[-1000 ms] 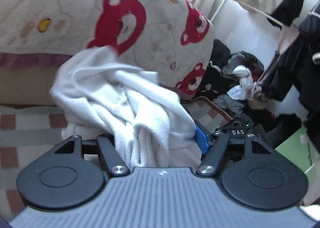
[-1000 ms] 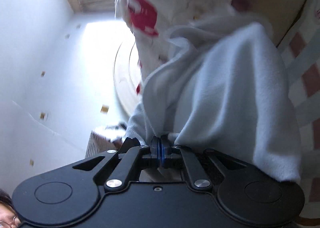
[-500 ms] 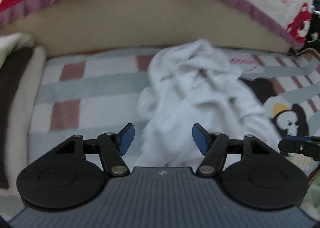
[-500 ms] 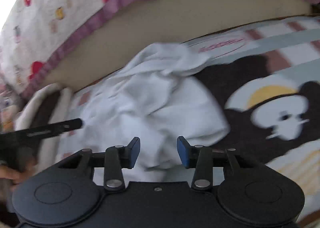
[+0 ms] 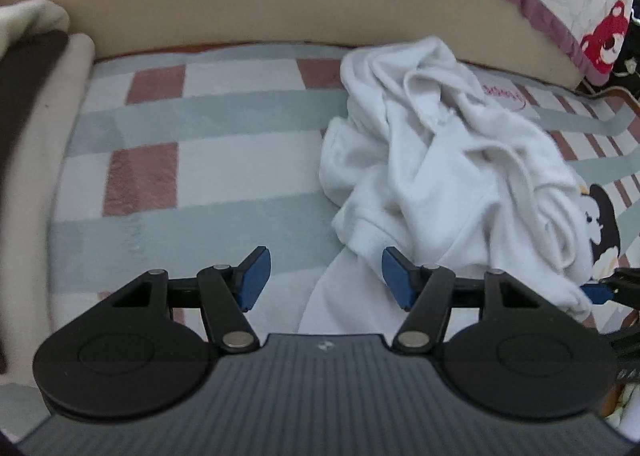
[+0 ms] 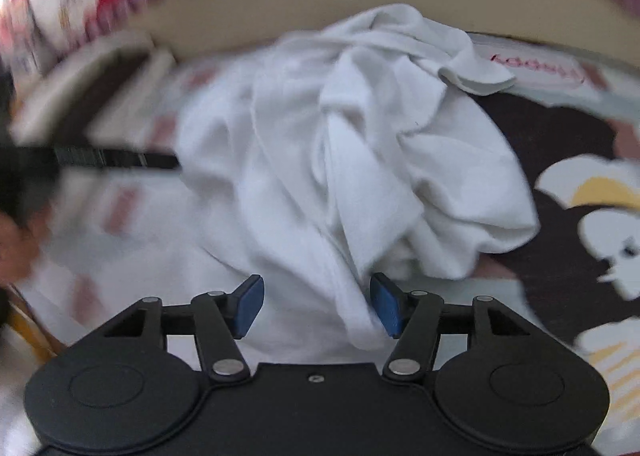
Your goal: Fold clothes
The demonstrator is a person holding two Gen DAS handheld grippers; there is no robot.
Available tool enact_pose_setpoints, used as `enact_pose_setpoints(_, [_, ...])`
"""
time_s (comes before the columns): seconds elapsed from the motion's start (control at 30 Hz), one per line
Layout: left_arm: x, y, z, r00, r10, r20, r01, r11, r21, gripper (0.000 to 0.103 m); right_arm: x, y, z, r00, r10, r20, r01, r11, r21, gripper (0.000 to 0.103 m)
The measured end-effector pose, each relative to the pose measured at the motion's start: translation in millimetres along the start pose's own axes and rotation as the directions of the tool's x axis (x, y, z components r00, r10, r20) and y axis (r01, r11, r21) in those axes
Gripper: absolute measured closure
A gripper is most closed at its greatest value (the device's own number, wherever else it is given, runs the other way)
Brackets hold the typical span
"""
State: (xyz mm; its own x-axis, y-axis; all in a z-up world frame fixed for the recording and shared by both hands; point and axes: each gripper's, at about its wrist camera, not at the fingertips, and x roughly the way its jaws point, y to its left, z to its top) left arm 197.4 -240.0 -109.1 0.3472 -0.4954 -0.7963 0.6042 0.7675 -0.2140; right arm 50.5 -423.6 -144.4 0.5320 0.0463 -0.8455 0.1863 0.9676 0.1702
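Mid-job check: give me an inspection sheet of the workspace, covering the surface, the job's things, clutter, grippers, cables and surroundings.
Surface: checked blanket with a cartoon print at its right side.
Job's things: white garment lying crumpled on the blanket, unfolded.
Clutter: folded cream and dark cloth at the left edge.
Grippers: left gripper open, a garment edge between its fingers; right gripper open over the garment's near edge.
Cables: nothing seen.
Surroundings: beige headboard behind; quilt with red bears draped over it.
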Motion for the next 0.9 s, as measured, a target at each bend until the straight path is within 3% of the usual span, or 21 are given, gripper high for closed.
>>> enact_pose_setpoints(0.13, [5, -1, 0, 0.999, -0.029, 0.021, 0.028, 1.000, 0.007, 0.041, 10, 1, -8, 0.993, -0.109, -0.046, 0.109, 0.994, 0.003, 0.035])
enact_pose_setpoints(0.23, [6, -2, 0, 0.998, -0.038, 0.041, 0.037, 0.999, 0.019, 0.041, 13, -13, -11, 0.997, -0.070, -0.044, 0.075, 0.991, 0.112, 0.036])
enact_pose_setpoints(0.3, [10, 1, -2, 0.998, -0.048, 0.037, 0.048, 0.999, 0.017, 0.041, 12, -24, -11, 1.000, -0.005, -0.014, 0.007, 0.984, 0.178, 0.078])
enact_pose_setpoints(0.33, [11, 3, -3, 0.998, -0.051, 0.034, 0.051, 0.999, 0.015, 0.041, 11, -26, -9, 1.000, 0.006, -0.003, -0.006, 0.983, 0.182, 0.092])
enact_pose_setpoints(0.47, [7, 11, 1, 0.996, -0.063, 0.057, 0.066, 0.997, -0.035, 0.041, -20, -28, 2, 0.993, -0.015, 0.117, 0.000, 0.992, 0.127, 0.092])
enact_pose_setpoints(0.6, [-5, 19, 9, 0.990, -0.087, 0.110, 0.099, 0.989, -0.110, 0.042, -58, -49, 3, 0.977, 0.048, 0.206, -0.070, 0.992, 0.102, 0.092])
enact_pose_setpoints(0.73, [-8, 13, 9, 0.989, -0.088, 0.116, 0.095, 0.994, -0.061, 0.042, -77, -78, 1, 0.969, -0.119, 0.215, 0.098, 0.989, 0.110, 0.093])
enact_pose_setpoints(0.9, [3, 1, 6, 0.986, -0.115, 0.118, 0.115, 0.993, 0.005, 0.040, -92, -129, 16, 0.909, -0.355, 0.217, 0.319, 0.930, 0.185, 0.093])
